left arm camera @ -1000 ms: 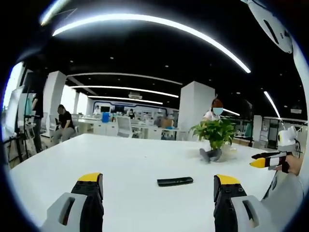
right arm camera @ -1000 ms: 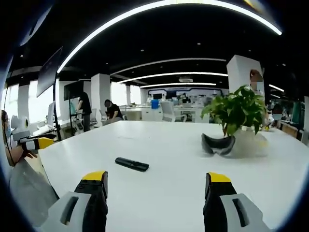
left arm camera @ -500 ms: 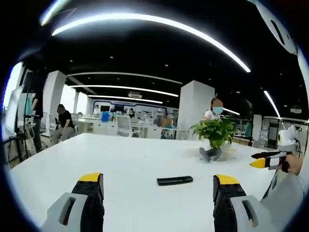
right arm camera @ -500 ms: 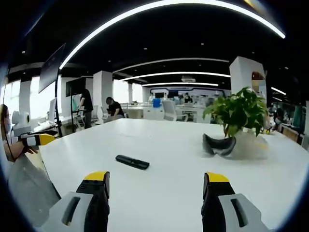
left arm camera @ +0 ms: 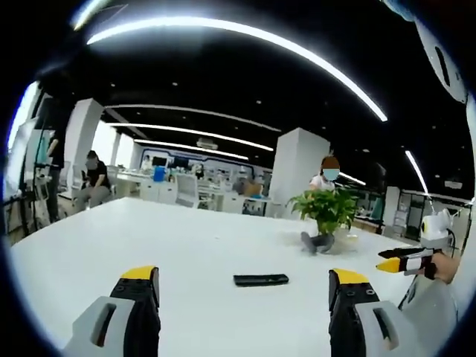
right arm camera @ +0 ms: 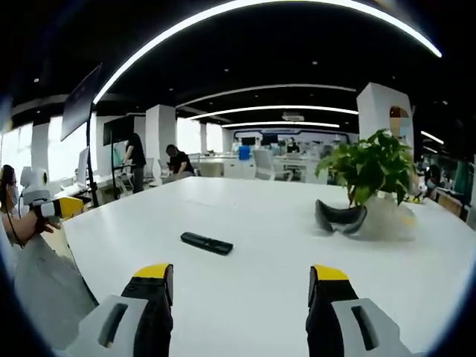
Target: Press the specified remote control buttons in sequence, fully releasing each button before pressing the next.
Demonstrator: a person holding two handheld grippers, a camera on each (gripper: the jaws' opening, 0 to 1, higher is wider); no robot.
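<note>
A black remote control lies flat on the white table, ahead of my left gripper and between its open jaws in that view. My right gripper is open too, with the remote control ahead and a little left on the table. Neither gripper touches the remote. The right gripper's yellow-tipped jaws come into the left gripper view from the right, held by a hand. The left gripper is at the left edge of the right gripper view.
A potted green plant stands behind the remote, with a dark grey headset-like object at its foot. Beyond the table is an open office with desks, chairs, pillars and seated and standing people.
Both views have shifted slightly as the hands move; the remote sits a little lower and nearer centre in the left gripper view. The remote itself has not moved. Both grippers stay open.
</note>
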